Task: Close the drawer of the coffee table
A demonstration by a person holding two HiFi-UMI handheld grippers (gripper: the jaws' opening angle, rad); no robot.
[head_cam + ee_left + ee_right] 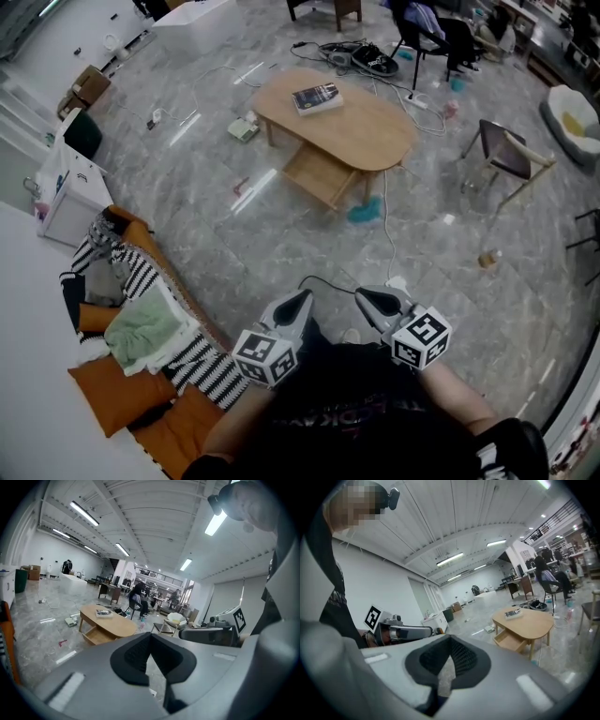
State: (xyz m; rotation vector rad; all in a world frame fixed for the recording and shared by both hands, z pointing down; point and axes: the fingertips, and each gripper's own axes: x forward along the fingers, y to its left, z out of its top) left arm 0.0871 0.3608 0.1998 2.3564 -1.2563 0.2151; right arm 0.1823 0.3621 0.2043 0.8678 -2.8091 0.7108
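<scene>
Both the left gripper (302, 300) and right gripper (366, 300) are pinched together, empty. Best to approach the far coffee table (361, 131), then push its open drawer (319, 173) squarely on the front.

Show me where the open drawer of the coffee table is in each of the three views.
Head view: the drawer is in the upper middle, pulled out under the coffee table.
Left gripper view: the drawer is left of centre, at middle height.
Right gripper view: the drawer is right of centre, at middle height.
Shared landmark: the book on the table, above the drawer in every view.
</scene>
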